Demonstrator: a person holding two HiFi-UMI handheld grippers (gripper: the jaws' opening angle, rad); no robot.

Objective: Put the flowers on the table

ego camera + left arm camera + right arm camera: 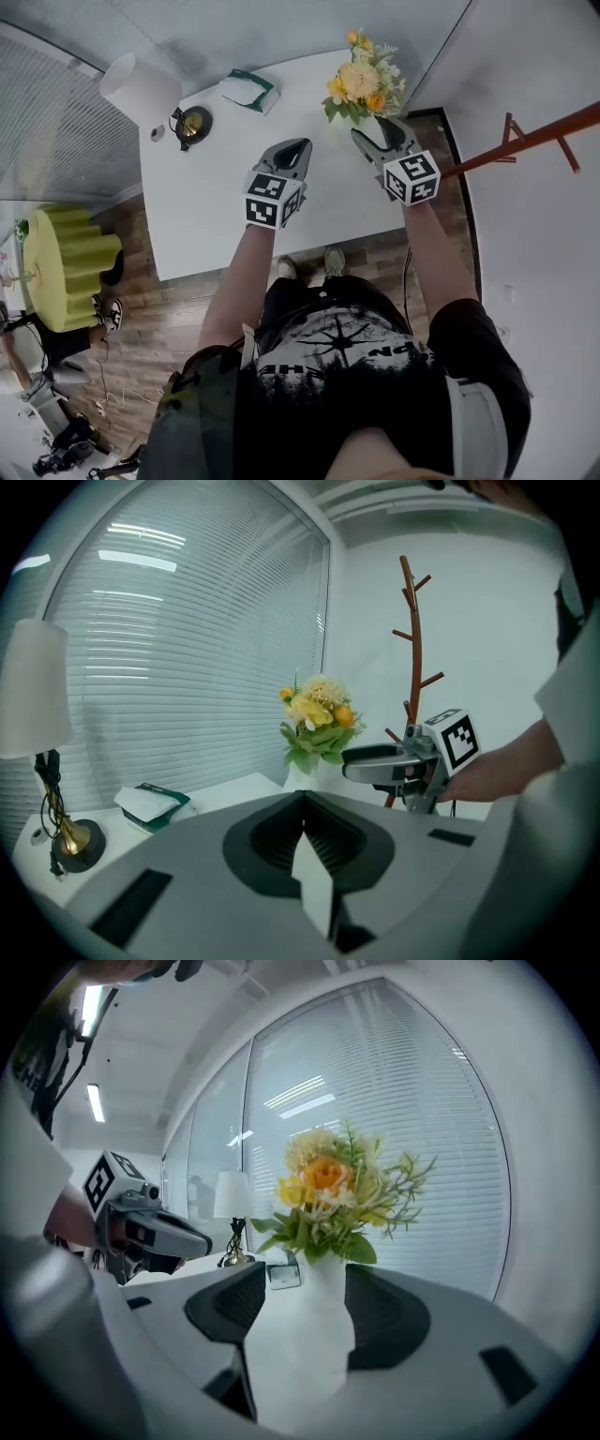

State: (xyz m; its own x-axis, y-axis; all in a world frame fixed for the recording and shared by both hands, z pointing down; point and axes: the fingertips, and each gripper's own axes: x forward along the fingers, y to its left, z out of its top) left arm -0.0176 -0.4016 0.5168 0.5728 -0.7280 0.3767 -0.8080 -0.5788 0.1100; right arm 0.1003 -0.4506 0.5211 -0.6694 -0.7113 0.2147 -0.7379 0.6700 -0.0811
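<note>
The narrow-necked white vase point(309, 1335) holds a bunch of yellow and orange flowers point(328, 1194) with green leaves; the stems enter the neck and the blooms stand upright above it.

Right tool point(380, 131): both jaws are pressed against the sides of the white vase, one on each side, below the leaves.

Left tool point(296, 148): jaws pressed together, nothing between them. It hovers over the white rectangular surface point(216, 187) near its centre, well apart from the vase.

In the head view, the vase with the flowers is at 1 o'clock on the surface, at the far right corner. Contact between the vase base and the surface cannot be confirmed.

A lamp with a white shade point(139, 89) stands at 10 o'clock. A green-and-white packet point(248, 91) lies at 12 o'clock.
</note>
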